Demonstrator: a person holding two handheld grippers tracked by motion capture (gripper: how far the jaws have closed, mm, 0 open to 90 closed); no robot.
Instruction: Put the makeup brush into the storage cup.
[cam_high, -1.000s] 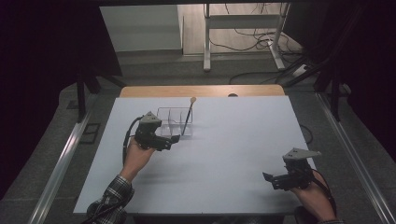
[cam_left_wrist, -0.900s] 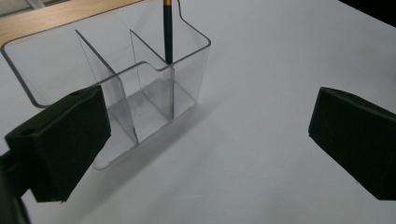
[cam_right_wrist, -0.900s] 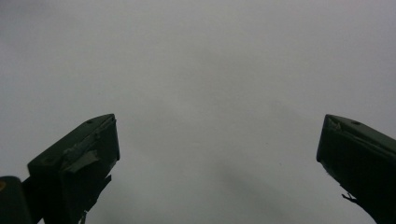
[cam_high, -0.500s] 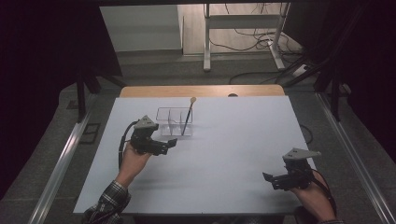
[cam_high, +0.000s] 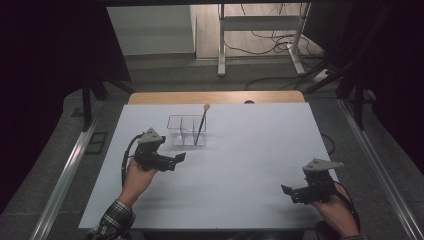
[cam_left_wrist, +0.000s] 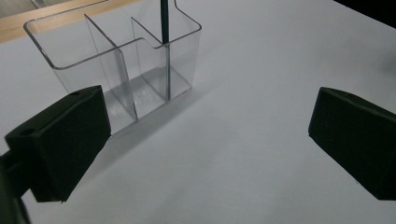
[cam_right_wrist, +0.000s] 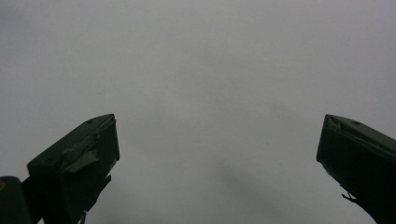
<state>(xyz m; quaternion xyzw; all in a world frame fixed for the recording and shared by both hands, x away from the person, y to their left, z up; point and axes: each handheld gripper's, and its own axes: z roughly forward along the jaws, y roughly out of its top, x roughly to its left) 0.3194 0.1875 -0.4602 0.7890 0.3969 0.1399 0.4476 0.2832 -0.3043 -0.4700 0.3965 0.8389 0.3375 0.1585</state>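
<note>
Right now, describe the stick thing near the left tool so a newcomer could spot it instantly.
Start at the white table and look toward its far edge, left of centre, where a clear plastic organizer with divided compartments stands just beyond the left tool. The stick stands in its right-end compartment. It is the one dark, thin, leaning rod with a pale rounded tip poking above the rim.

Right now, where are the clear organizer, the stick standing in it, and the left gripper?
clear organizer (cam_left_wrist: 154, 70), left gripper view, front wall.
stick (cam_high: 200, 127), high view, mid-shaft.
left gripper (cam_high: 179, 159), high view, between its jaw tips.
</note>
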